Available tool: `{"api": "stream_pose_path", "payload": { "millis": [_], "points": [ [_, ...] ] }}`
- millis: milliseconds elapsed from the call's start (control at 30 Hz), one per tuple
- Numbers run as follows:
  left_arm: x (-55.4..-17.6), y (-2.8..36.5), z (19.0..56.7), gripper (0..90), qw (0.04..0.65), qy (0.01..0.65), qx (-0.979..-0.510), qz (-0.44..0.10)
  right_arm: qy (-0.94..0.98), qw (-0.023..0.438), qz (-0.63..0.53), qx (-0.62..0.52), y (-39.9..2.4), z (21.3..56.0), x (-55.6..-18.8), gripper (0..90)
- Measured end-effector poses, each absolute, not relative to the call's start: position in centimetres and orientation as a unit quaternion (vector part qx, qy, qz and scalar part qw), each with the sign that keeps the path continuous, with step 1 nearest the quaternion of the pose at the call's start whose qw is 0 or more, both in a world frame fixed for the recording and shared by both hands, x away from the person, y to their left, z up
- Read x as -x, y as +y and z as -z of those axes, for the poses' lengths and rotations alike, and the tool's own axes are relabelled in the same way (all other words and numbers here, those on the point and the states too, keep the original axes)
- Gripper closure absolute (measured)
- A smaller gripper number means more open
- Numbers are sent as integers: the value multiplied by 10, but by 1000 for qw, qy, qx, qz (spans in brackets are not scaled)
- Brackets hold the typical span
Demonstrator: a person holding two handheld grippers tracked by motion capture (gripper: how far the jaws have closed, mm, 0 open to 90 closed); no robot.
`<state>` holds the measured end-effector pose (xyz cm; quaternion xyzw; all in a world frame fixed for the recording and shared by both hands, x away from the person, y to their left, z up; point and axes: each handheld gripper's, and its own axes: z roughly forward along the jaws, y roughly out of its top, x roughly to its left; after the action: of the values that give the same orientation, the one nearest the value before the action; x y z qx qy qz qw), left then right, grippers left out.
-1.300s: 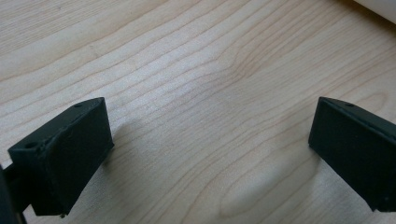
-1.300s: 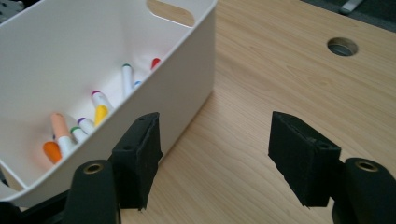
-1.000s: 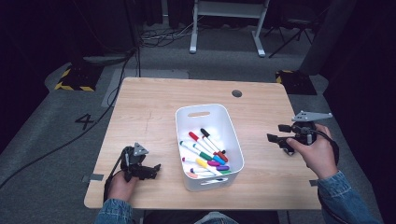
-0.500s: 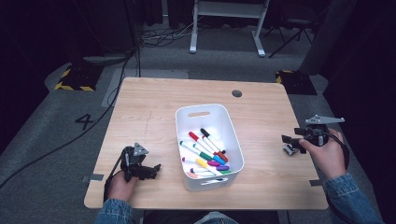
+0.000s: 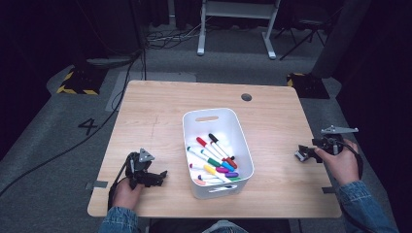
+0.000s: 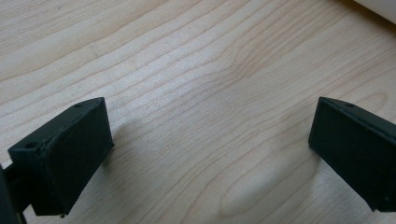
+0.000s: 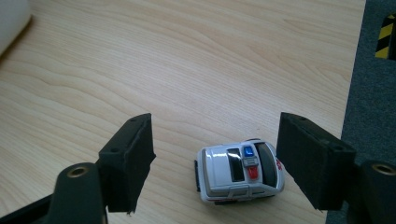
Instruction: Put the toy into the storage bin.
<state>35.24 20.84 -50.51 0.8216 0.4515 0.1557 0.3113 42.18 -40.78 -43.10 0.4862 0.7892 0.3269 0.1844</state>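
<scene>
The toy police car (image 7: 239,171) sits on the table (image 5: 272,121) near its right edge, white with a blue and red light bar on its roof. It stands between the jaws of my right gripper (image 7: 215,163), nearer one pad; I can't tell if that pad touches it. These jaws have just been opening and hold nothing. My left gripper (image 6: 210,154) rests wide open over bare wood. The white bin (image 5: 194,121) of markers (image 5: 214,158) stands mid-table.

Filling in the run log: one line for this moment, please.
right gripper: jaws just opening, open, toy police car between them on table | left gripper: open, nothing between | white bin: markers inside
</scene>
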Motion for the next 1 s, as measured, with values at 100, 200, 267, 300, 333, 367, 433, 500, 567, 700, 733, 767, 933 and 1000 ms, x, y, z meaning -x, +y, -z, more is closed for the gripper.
{"api": "stream_pose_path", "payload": {
  "millis": [100, 200, 267, 300, 333, 367, 433, 500, 567, 700, 733, 767, 933, 1000],
  "points": [
    [-352, 208, 505, 0, 312, 451, -822, -155, 790, 189, -321, -488, -411, 439, -424, 278],
    [-352, 208, 505, 0, 311, 452, -822, -155, 791, 187, -314, -490, -415, 445, -427, 275],
    [-352, 208, 505, 0, 311, 452, -821, -155, 793, 184, -311, -491, -416, 449, -429, 274],
    [-352, 208, 505, 0, 311, 451, -822, -154, 793, 181, -310, -492, -416, 451, -429, 272],
    [-353, 208, 505, 0, 312, 451, -822, -154, 795, 180, -307, -491, -416, 453, -430, 268],
    [-352, 208, 505, 0, 311, 452, -821, -156, 796, 180, -307, -490, -416, 455, -431, 265],
    [-352, 208, 505, 0, 311, 452, -821, -155, 798, 177, -303, -490, -416, 460, -432, 260],
    [-352, 208, 505, 0, 311, 452, -821, -156, 796, 178, -300, -494, -416, 464, -432, 250],
    [-352, 208, 505, 0, 311, 452, -822, -155, 797, 177, -297, -495, -416, 468, -433, 246],
    [-352, 208, 505, 0, 311, 451, -822, -156, 799, 176, -287, -499, -416, 475, -435, 226],
    [-352, 208, 505, 0, 311, 452, -821, -156, 796, 175, -287, -503, -416, 477, -436, 221],
    [-352, 208, 505, 0, 311, 452, -822, -155, 800, 174, -282, -501, -417, 478, -436, 221],
    [-352, 208, 505, 0, 312, 452, -822, -155, 803, 167, -277, -501, -417, 487, -437, 214],
    [-352, 208, 505, 0, 311, 452, -821, -155, 801, 173, -279, -501, -417, 489, -437, 208]
  ]
}}
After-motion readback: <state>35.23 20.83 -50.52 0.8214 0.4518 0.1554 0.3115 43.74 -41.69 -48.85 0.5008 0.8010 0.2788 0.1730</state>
